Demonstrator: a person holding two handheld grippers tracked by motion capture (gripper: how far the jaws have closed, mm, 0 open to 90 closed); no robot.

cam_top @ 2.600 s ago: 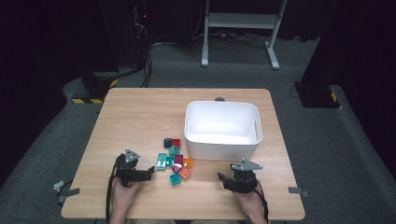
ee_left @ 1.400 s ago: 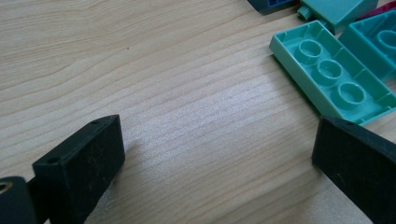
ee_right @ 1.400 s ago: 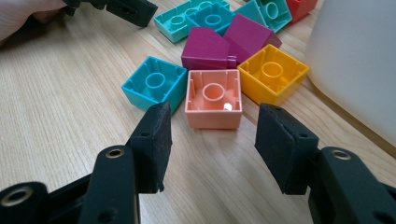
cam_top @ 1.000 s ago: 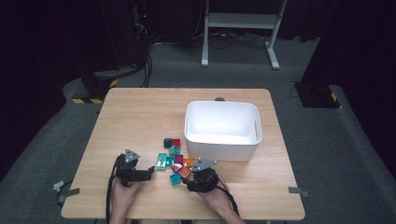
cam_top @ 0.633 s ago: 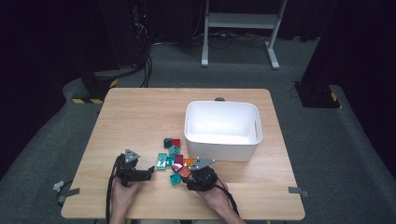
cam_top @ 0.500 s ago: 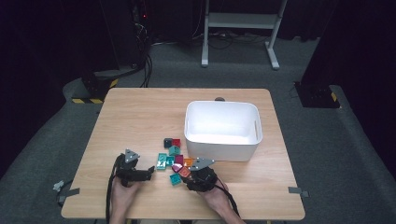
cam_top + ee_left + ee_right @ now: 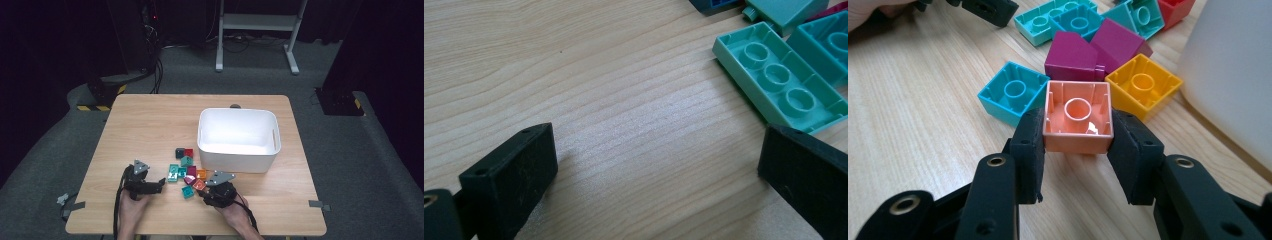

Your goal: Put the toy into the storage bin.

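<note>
Right gripper (image 7: 1077, 145): its jaws had just been closing and pressed against both sides of the salmon brick (image 7: 1078, 116), which sat hollow side up at the near edge of the brick pile on the counter (image 7: 908, 115). Just behind the salmon brick lay a blue brick (image 7: 1013, 95) to its left, a magenta brick (image 7: 1083, 55) and a yellow brick (image 7: 1143, 85) to its right, with teal bricks (image 7: 1058, 20) farther back. The white bin (image 7: 1233, 75) stood to the right of the pile. Left gripper (image 7: 659, 165): its jaws stood wide apart over bare counter with nothing between them; a mint brick (image 7: 781, 82), hollow side up, lay just beyond its right jaw. In the high view, the left gripper (image 7: 145, 181) rested left of the pile and the right gripper (image 7: 206, 190) at its near side.
</note>
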